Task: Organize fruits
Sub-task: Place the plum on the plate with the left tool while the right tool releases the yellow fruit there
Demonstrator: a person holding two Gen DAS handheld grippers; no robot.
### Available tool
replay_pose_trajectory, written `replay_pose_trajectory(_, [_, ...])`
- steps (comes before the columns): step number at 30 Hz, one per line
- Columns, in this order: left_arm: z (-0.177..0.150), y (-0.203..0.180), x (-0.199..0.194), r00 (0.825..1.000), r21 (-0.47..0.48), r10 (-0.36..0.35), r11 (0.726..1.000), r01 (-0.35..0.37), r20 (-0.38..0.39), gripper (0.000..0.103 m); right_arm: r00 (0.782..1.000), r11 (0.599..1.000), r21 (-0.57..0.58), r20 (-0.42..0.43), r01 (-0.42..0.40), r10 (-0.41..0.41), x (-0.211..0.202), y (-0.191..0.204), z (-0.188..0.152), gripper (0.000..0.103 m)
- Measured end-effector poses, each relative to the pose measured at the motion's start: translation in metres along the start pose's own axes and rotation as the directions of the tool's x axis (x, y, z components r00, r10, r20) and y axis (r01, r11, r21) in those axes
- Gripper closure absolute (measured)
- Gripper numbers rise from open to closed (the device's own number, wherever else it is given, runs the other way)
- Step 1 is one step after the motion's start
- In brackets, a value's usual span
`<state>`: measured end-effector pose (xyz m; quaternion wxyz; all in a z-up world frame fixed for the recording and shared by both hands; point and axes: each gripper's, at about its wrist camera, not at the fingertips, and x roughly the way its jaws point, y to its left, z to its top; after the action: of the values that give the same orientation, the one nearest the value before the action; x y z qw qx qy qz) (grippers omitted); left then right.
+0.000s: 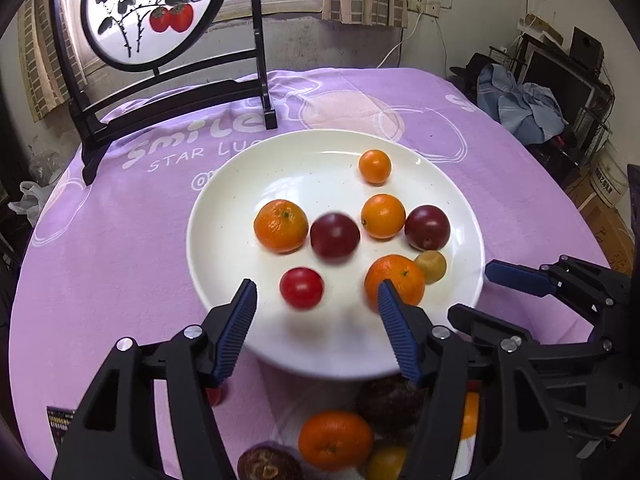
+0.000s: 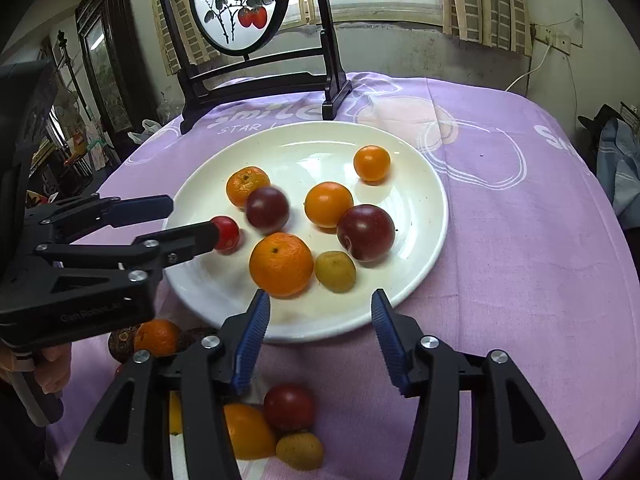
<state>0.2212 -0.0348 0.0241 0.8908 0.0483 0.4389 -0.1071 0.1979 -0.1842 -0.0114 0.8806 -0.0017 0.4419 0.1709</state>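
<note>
From the left wrist camera, the left gripper [image 1: 316,294] hung over the near edge of the white plate [image 1: 224,200] with its jaws spread wide and empty. A small red fruit [image 1: 301,287] sat between the fingertips, and a dark plum [image 1: 335,237] beyond it looked smeared, as though rolling; a nudge from a finger could send either round fruit off across the purple tablecloth [image 1: 120,240]. More loose fruit, including an orange [image 1: 335,440], lay below the plate's near rim, close under the gripper. From the right wrist camera, the right gripper [image 2: 318,308] was likewise open and holding nothing, poised at the plate's near rim just short of a large orange [image 2: 281,265] and a small yellowish fruit [image 2: 335,271]. The two grippers stood close together, so a careless reach risked a collision or a knock to the plate.
</note>
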Motion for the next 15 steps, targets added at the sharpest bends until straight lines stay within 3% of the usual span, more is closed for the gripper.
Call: replay_pose_trajectory(15, [-0.073, 0.022, -0.044, 1.000, -0.062, -0.005, 0.998, 0.005, -0.006, 0.032, 1.000, 1.000, -0.014, 0.009, 0.003, -0.003, -0.035, 0.011, -0.049, 0.036])
